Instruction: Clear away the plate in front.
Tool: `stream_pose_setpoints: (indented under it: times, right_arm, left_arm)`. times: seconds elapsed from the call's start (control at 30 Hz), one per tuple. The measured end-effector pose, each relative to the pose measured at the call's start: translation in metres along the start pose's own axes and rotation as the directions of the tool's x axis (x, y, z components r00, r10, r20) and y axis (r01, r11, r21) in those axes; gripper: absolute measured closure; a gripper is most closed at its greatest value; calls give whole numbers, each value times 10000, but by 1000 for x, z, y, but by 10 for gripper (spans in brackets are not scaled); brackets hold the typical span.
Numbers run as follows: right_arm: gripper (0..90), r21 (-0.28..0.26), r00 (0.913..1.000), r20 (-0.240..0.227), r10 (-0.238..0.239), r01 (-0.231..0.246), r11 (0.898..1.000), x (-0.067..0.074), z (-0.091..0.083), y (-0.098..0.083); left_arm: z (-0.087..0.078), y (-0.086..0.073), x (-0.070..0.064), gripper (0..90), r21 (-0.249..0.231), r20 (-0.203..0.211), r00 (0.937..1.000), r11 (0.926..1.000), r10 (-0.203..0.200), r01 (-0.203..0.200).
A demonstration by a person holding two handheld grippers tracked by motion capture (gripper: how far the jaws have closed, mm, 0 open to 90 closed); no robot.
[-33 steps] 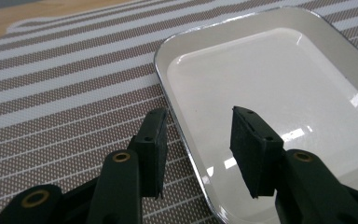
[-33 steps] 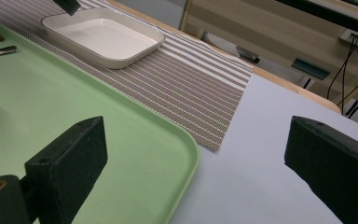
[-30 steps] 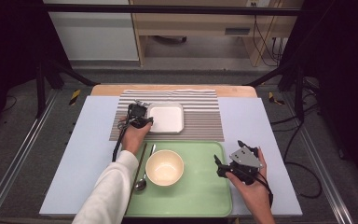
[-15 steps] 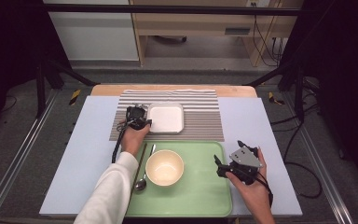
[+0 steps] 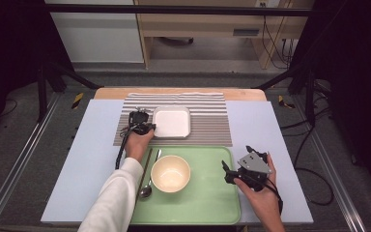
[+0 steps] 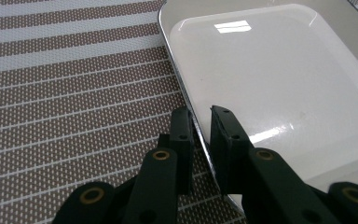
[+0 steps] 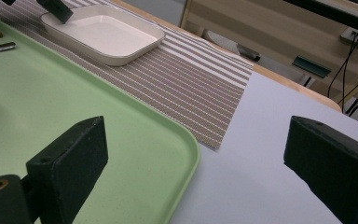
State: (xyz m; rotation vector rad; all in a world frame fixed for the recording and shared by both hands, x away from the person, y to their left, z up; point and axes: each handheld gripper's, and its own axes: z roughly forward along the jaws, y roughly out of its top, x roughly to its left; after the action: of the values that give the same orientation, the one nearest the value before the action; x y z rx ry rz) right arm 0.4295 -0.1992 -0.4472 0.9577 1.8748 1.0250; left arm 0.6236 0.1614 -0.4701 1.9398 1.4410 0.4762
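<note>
Tabletop point(image 5: 87, 159): white dish point(image 5: 172, 122) sits on striped mat point(image 5: 207, 125), behind green tray point(image 5: 207, 193). Left tool point(image 6: 200, 122) nearer, jaws just closing astride the dish's left rim. Right tool point(image 7: 196, 154) wide open, empty, beside the tray's right edge.

Left gripper point(image 5: 147, 126) sits at the near-left edge of the white dish point(image 5: 172, 122), its jaws having just been closing on that rim; the dish rests on the striped mat point(image 5: 207, 126), near the table's far side; below the mat lies the green tray point(image 5: 207, 193), carrying a cream bowl point(image 5: 170, 173), with a spoon point(image 5: 147, 186) and a dark stick-like utensil point(image 5: 143, 169) just left of the bowl; a white sleeve point(image 5: 113, 198) runs up from the bottom edge to the left hand; the right gripper point(image 5: 228, 173) hovers over the tray's right edge, pointing left toward the bowl, well apart from the dish; how wide its jaws stand is hard to tell from up here.
</note>
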Motion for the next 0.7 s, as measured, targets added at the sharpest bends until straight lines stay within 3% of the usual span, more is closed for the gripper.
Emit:
stream_pose_setpoints:
  times: [0.37,0.7]
  right_arm:
    - [63,45,10000,-42,-18,18,10000,0,0,0]
    - [63,66,9999,-75,-80,81,9999,2,1,0]
  left_arm:
    - [3,0,-3,836,-329,-27,9980,9974,-639,637]
    - [-7,6,-3,885,-800,349,9937,9908,-1065,1090]
